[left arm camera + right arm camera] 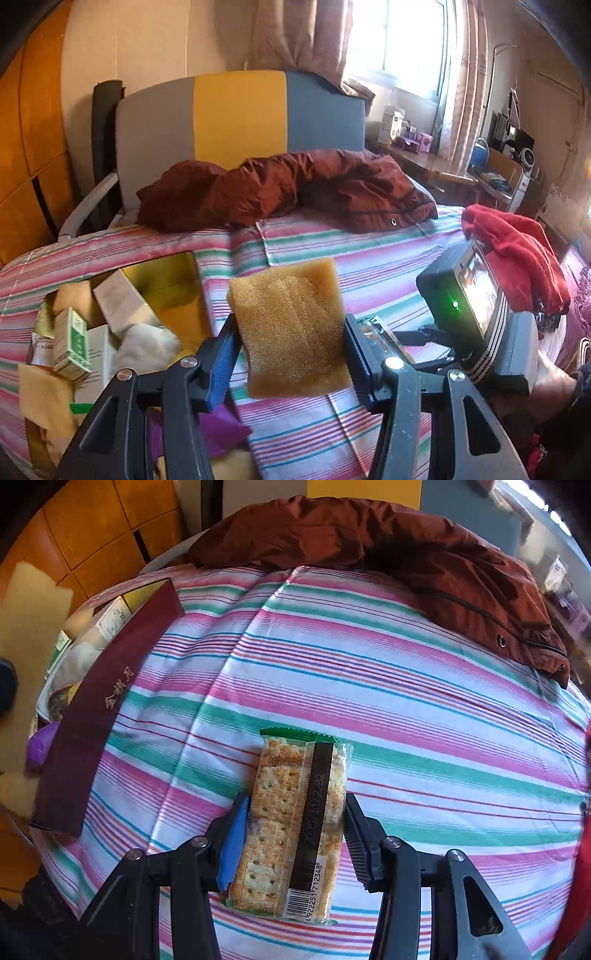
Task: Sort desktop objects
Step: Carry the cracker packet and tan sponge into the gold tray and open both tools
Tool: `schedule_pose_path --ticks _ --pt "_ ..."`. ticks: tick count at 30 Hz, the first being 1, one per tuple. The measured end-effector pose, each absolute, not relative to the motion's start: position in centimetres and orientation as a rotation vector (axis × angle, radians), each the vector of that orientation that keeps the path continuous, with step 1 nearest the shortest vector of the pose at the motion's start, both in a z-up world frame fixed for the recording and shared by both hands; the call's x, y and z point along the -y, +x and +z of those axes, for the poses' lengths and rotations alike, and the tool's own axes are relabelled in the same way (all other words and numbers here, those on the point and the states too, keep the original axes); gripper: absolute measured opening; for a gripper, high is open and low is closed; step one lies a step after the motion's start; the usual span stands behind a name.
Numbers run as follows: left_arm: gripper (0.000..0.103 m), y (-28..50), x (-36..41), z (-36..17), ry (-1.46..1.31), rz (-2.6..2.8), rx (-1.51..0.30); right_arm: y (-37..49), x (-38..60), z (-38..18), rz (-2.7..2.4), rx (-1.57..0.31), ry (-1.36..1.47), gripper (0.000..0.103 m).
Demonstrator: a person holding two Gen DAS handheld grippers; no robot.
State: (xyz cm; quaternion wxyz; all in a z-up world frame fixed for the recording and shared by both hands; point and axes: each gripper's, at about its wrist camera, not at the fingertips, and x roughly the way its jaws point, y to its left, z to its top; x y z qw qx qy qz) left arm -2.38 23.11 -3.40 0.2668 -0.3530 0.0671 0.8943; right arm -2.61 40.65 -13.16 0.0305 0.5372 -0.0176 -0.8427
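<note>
My left gripper (291,332) is shut on a yellow-brown sponge (291,328) and holds it above the striped bedsheet (369,266). To its left stands an open gold-lined box (173,273) with several small boxes and soft items inside. In the right wrist view, my right gripper (295,812) has its jaws on both sides of a clear packet of crackers (295,827) that lies on the striped sheet (406,701); both fingers touch the packet's sides. The dark red box (99,716) stands at the left.
A rust-brown jacket (288,188) lies across the back of the bed, also seen in the right wrist view (406,554). A red cloth (517,251) lies at the right. The right gripper's camera unit (469,295) sits close to the right of my left gripper. A purple item (221,428) lies by the box.
</note>
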Motion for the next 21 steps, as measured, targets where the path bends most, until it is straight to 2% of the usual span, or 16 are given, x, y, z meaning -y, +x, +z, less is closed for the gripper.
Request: schedule_pose_path --ticks 21 --pt "0.054 -2.1 -16.5 -3.6 -0.983 2.491 -0.089 -1.8 -36.6 -13.2 -2.618 0.229 1.618 0.049"
